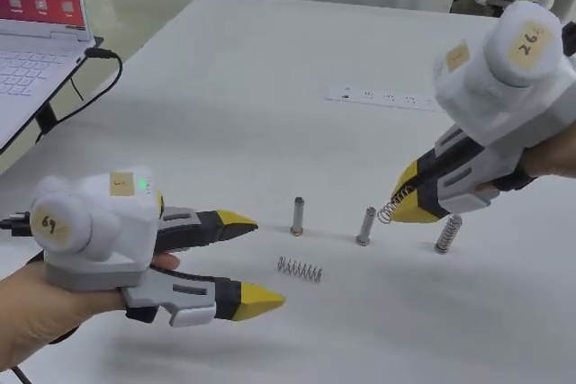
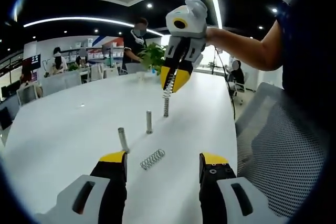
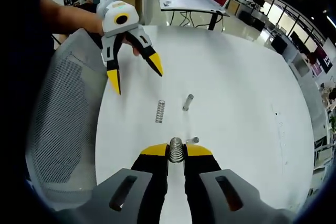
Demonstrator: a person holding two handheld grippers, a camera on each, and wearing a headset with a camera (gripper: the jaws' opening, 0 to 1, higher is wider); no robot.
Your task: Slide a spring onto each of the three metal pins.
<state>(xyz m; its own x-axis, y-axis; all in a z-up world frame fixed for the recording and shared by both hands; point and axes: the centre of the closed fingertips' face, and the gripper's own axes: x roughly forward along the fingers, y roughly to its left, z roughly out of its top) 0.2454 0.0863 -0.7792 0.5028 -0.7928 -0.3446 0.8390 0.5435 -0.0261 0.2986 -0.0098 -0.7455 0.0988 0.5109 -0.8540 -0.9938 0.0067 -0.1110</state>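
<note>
Seemingly, spring within right claw

Three short grey metal pins stand upright in a row on the white counter. Seen from the head view, the left pin and middle pin are bare, while the right pin carries a fitted spring. A loose spring lies flat near the left pin. A held spring is pinched in the right tongs, just beside the middle pin's top.
</note>
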